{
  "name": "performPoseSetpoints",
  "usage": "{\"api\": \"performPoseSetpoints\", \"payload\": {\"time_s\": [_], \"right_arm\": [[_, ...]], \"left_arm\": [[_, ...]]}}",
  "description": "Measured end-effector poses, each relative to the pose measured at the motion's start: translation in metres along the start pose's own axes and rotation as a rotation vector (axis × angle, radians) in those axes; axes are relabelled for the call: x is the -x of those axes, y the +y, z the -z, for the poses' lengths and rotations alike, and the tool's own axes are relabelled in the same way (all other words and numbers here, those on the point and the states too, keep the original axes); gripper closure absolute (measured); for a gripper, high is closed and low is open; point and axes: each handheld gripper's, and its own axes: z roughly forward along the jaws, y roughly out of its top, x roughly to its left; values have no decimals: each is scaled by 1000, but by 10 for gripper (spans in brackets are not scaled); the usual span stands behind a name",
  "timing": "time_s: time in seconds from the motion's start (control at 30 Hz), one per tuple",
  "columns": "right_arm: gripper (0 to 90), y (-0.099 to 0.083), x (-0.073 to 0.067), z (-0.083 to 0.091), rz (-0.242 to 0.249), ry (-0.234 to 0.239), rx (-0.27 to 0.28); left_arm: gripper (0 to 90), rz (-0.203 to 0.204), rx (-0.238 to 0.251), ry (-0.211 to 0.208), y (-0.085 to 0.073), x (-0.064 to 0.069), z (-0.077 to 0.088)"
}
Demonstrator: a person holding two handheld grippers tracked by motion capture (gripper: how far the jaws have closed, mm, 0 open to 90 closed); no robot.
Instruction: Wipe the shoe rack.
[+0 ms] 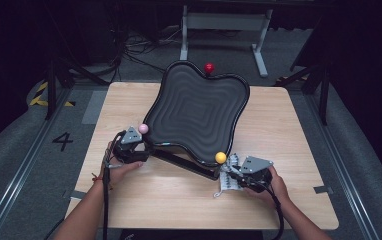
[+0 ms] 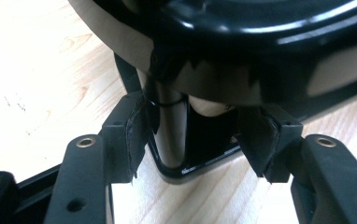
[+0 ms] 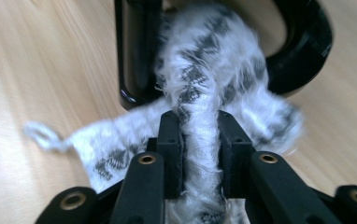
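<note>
The tabletop (image 1: 179,200) carries a large black wavy tray (image 1: 196,110) tilted on a black frame (image 1: 184,165), which takes up the middle and reaches past the far edge. Three balls sit at its rim: a red ball (image 1: 209,67) at the far edge, a pink ball (image 1: 143,129) at the left side, a yellow ball (image 1: 220,157) toward the near right. The near strip and right side of the tabletop lie bare, with room to move; the left side is bare too. The cloth (image 3: 200,93), white with grey pattern, lies at the frame's near right end, just under the yellow ball, draped against the frame. The right gripper (image 3: 200,135) pinches a fold of it. The left gripper (image 2: 200,135), beside the pink ball, stands spread around a post (image 2: 172,135) under the tray, not pressing it.
</note>
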Motion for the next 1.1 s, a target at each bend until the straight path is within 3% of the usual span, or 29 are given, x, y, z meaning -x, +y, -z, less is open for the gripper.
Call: {"api": "performPoseSetpoints", "payload": {"time_s": [0.07,0.23,0.33,0.4,0.5,0.7,0.8,0.87,0.97,1.1], "right_arm": [[757,2,0,9,-10,-6,38],[780,8,7,37,-76,-91,159],[793,12,7,47,-77,-130,227],[797,14,-1,52,-50,-150,265],[801,16,-9,54,-28,-161,282],[806,14,-14,64,-21,-180,291],[807,16,-18,69,1,-185,317],[807,20,-23,69,34,-156,334],[806,27,-30,62,91,-130,312],[805,27,-32,52,99,-102,284]], "left_arm": [[432,4,3,2,1,-1,-1],[445,5,1,-8,4,0,-4],[457,-14,-1,-12,6,0,-5],[461,-15,-1,-11,6,1,-5],[471,11,5,-21,5,0,-4],[453,14,2,-6,3,-3,-3],[472,20,-4,-27,2,-3,-4],[499,8,-9,-23,3,-2,-4],[535,-4,-14,-23,4,-1,-3],[576,0,-13,-41,3,3,-1]]}}
